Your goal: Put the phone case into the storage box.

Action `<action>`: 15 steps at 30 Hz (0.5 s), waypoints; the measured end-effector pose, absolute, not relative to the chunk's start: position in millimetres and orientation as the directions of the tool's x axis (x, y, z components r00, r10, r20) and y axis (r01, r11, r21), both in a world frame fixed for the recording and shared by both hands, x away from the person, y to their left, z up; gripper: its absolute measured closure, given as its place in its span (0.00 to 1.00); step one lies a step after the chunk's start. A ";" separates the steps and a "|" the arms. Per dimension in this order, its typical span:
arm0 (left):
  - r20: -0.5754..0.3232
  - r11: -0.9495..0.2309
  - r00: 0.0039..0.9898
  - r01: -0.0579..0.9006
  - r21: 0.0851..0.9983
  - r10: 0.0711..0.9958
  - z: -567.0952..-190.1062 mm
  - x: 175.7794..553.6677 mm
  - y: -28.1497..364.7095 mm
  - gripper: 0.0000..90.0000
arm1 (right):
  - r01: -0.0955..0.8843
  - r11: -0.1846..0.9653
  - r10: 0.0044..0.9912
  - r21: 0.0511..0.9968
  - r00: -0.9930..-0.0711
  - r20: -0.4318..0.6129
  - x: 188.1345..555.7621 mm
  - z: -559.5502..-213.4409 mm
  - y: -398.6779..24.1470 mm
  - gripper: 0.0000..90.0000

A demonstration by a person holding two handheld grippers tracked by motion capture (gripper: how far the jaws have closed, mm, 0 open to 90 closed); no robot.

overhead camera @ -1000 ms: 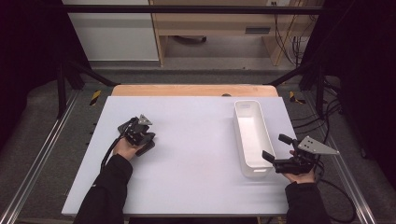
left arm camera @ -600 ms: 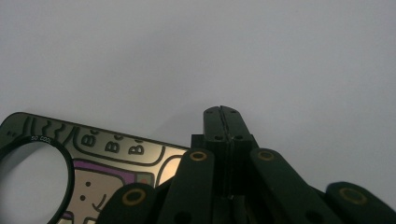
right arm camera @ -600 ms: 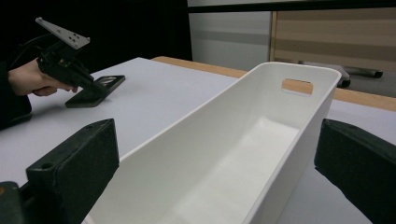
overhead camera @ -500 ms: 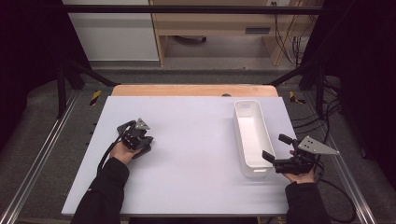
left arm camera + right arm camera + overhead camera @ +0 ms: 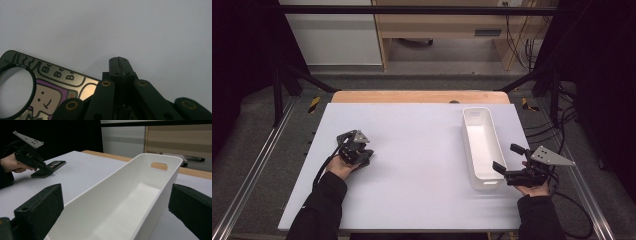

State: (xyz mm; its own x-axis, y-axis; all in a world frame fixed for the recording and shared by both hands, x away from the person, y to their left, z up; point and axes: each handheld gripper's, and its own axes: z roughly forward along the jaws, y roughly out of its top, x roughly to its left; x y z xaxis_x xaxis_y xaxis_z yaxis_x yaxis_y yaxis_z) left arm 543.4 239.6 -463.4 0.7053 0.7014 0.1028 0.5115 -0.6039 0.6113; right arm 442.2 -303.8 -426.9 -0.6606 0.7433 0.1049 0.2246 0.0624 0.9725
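Left gripper: stood over the left part of the white table, tipped down toward its surface; in the left gripper view its two black jaws were pressed flat together with nothing between them.
Card: a flat, dark-edged card with a round hole and a cartoon face printed on it lay on the table just beside the left gripper's closed tips, to their left in the left gripper view; in the right gripper view it lay flat under that gripper's nose. Whether the tips touched it could not be told.
White bin: a long, narrow, open bin stood lengthwise on the right part of the table, well apart from the card; nothing lay inside it, and a handle slot was cut in its far end wall.
Right gripper: was held level at the bin's near right corner, jaws spread wide; in the right gripper view one jaw stood on either side of the bin's near end without pressing on it.
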 end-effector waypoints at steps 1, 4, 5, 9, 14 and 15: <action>0.104 -0.606 0.706 0.510 0.611 0.700 -463.3 542.4 240.6 0.99 | 0.225 0.062 0.744 0.972 -0.660 0.105 442.3 -426.9 -303.8 0.00; 0.100 -0.602 0.705 0.512 0.613 0.702 -463.6 540.3 242.6 0.99 | 0.228 0.060 0.744 0.972 -0.660 0.109 442.1 -427.0 -303.2 0.00; 0.101 -0.601 0.705 0.512 0.614 0.702 -463.6 538.7 244.5 0.99 | 0.228 0.061 0.744 0.972 -0.659 0.108 442.2 -427.0 -303.2 0.00; 0.104 -0.611 0.709 0.512 0.604 0.697 -462.8 535.5 246.6 0.99 | 0.228 0.061 0.745 0.972 -0.659 0.108 442.2 -426.9 -303.3 0.00; 0.100 -0.610 0.712 0.512 0.604 0.695 -463.2 530.4 249.4 0.99 | 0.227 0.060 0.745 0.972 -0.659 0.108 442.1 -426.9 -303.4 0.00; 0.098 -0.610 0.712 0.512 0.605 0.695 -463.4 529.5 250.1 0.99 | 0.228 0.060 0.745 0.972 -0.658 0.109 442.2 -426.9 -303.3 0.00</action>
State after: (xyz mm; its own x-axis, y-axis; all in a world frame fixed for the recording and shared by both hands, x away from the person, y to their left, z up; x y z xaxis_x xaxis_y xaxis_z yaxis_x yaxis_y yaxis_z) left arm 529.5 250.1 -463.4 0.7123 0.6950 0.0982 0.5116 -0.6098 0.6053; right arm 442.2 -303.3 -426.9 -0.6582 0.7449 0.1088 0.2284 0.0600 0.9717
